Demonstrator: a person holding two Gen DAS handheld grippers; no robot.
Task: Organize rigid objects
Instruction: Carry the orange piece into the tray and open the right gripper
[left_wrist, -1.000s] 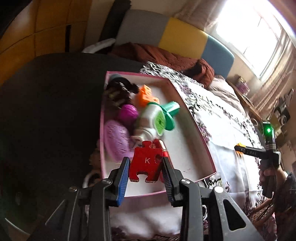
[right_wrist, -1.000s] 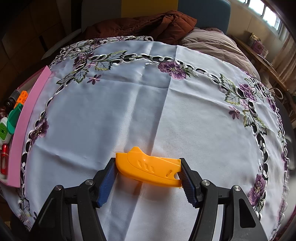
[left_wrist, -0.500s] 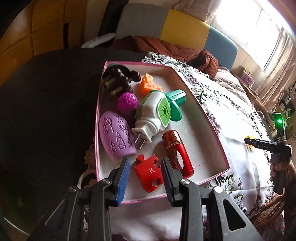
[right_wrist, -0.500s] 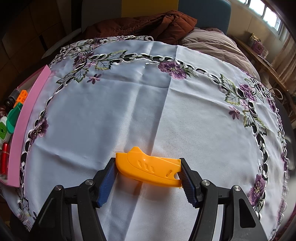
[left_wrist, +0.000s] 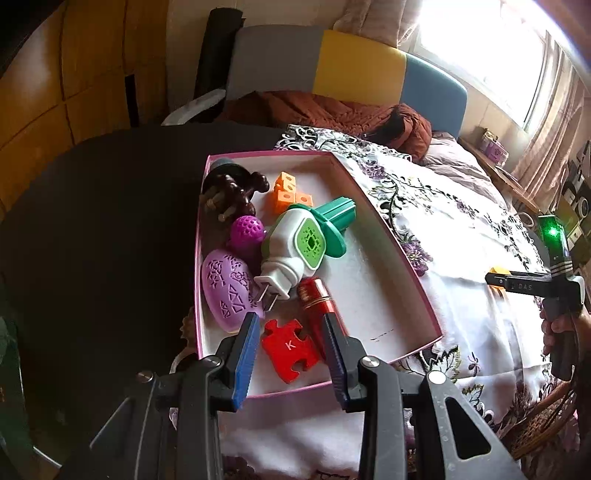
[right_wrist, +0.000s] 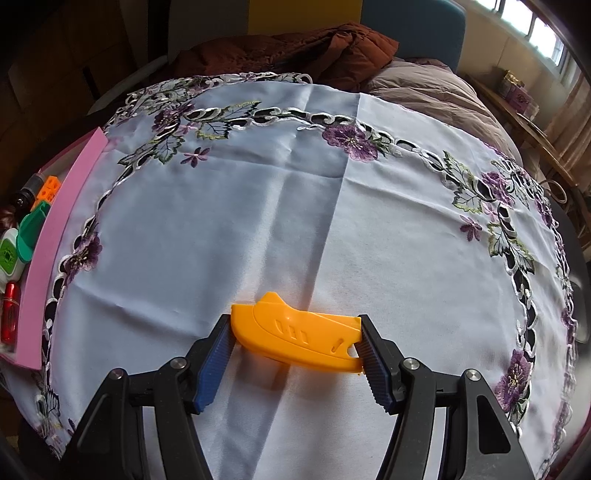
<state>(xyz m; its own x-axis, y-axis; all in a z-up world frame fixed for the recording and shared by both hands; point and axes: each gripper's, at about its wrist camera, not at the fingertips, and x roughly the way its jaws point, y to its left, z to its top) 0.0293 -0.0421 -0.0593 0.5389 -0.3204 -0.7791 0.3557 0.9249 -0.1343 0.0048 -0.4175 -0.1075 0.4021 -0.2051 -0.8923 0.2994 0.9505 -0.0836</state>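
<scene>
The left tool (left_wrist: 291, 354) hangs over the near end of the pink-rimmed box (left_wrist: 413, 280), its jaws parted and holding nothing. The red puzzle piece (left_wrist: 290, 350) lies flat on the box floor between the two blue pads, clear of both, and it looks to rest against the box's near wall, though the fisheye bend makes that hard to judge. It is a flat red jigsaw shape with knobs and notches and a small white letter K on its face. At 1 o'clock from it lies a red cylinder with a gold band (left_wrist: 314, 295). At 12 o'clock sits a white and green plug-in device (left_wrist: 295, 247) with its prongs pointing toward the tool. At 10 o'clock is a lilac patterned oval (left_wrist: 227, 291).

The right tool (right_wrist: 295, 341) is closed on the orange boat-shaped piece (right_wrist: 295, 339), one pad pressed to each end, with the jaws at a middling width. The piece is flat orange plastic with a raised hump at its left end and small slots along the side. It sits at 6 o'clock on the white embroidered cloth (right_wrist: 332, 203) covering the surface. The box lies at 9 o'clock of it.
</scene>
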